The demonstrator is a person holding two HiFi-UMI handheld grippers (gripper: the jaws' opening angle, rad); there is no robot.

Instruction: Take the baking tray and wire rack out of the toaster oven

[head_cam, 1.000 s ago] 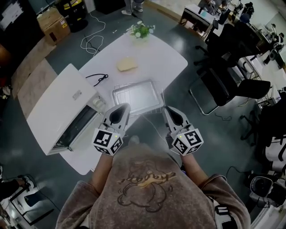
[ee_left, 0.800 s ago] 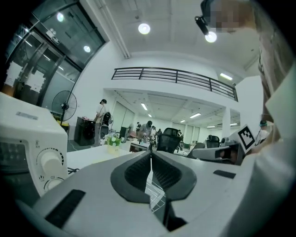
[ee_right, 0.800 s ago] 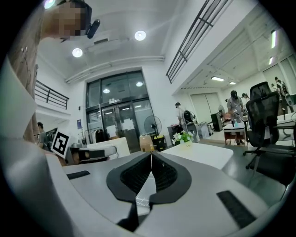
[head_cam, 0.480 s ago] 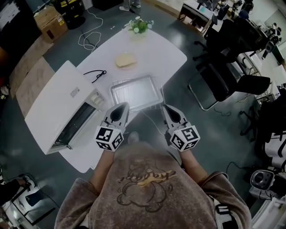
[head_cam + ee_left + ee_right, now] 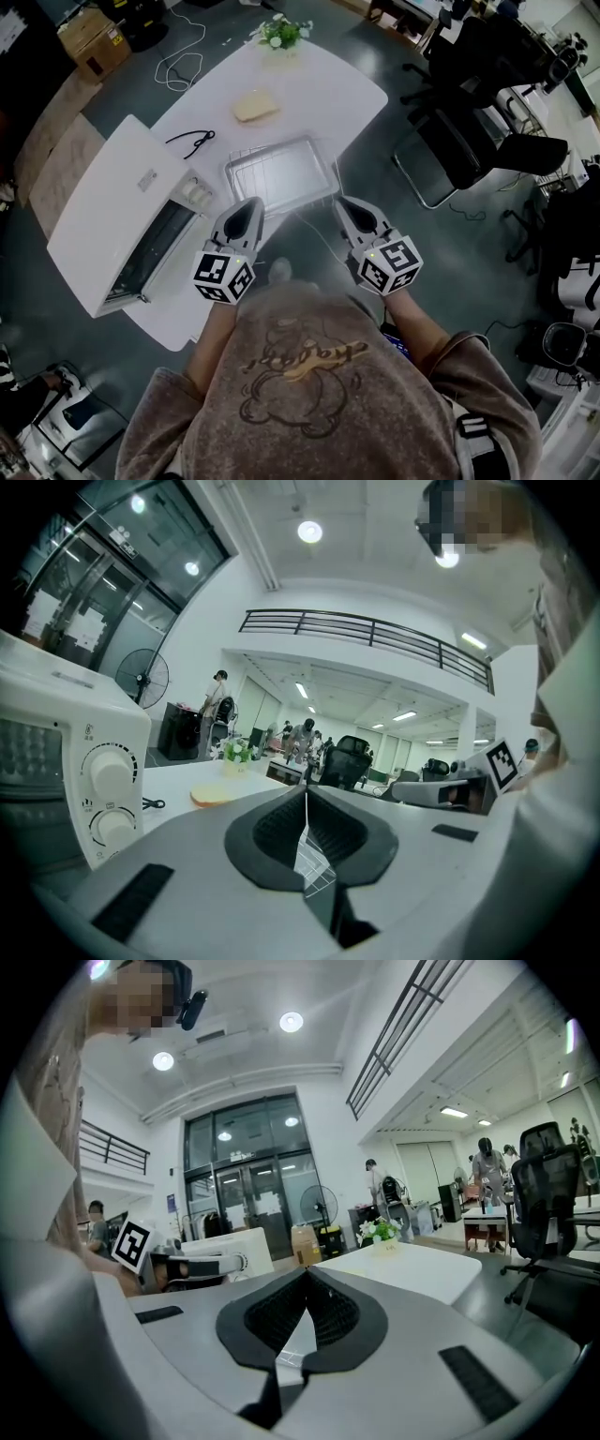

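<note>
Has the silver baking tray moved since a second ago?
No. The silver metal baking tray keeps its spacing from the tan bread slice; only the view shifted.

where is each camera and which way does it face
Head view: on the person's head, looking steeply down at the table, toaster oven and baking tray; shows left gripper, right gripper, forearms, torso.
Left gripper view: on the left gripper, looking level along its shut jaws; right gripper at right.
Right gripper view: on the right gripper, facing likewise; left gripper at left.
Shared: all show the toaster oven and plant.

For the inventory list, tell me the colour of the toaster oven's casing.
The toaster oven is white; the head view shows it best.
</note>
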